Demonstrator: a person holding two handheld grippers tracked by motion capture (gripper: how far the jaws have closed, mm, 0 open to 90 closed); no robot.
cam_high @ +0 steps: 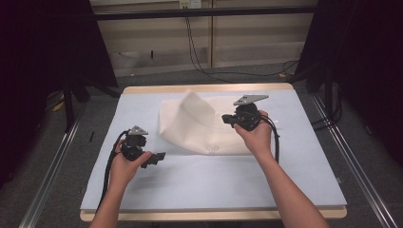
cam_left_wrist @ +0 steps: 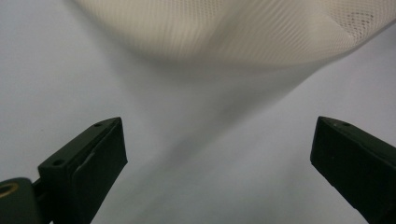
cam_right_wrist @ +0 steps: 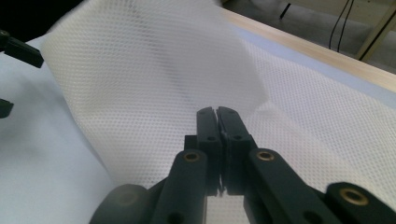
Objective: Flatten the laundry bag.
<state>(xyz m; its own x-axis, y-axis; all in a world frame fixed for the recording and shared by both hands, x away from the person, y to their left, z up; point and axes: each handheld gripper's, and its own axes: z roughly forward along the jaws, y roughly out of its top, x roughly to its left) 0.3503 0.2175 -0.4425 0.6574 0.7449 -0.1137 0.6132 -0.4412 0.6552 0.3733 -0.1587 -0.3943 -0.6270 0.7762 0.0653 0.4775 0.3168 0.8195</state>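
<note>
- The right gripper point(cam_high: 229, 118) has its jaws pressed together; in its own view point(cam_right_wrist: 217, 122) they meet along their whole length. The white mesh cloth point(cam_high: 199, 126) rises right in front of the tips, but whether any of it is nipped between them I cannot tell.
- Ahead of that gripper a fold of the cloth point(cam_right_wrist: 154, 79) stands up off the table (blurred at its top edge), while the rest lies flat on the pale blue mat point(cam_high: 214, 180).
- The left gripper point(cam_high: 159, 157) sits low over the mat, jaws spread wide with nothing between them point(cam_left_wrist: 217, 163).
- The cloth's near edge point(cam_left_wrist: 224, 32) hangs just beyond the left gripper's tips, apart from them.
</note>
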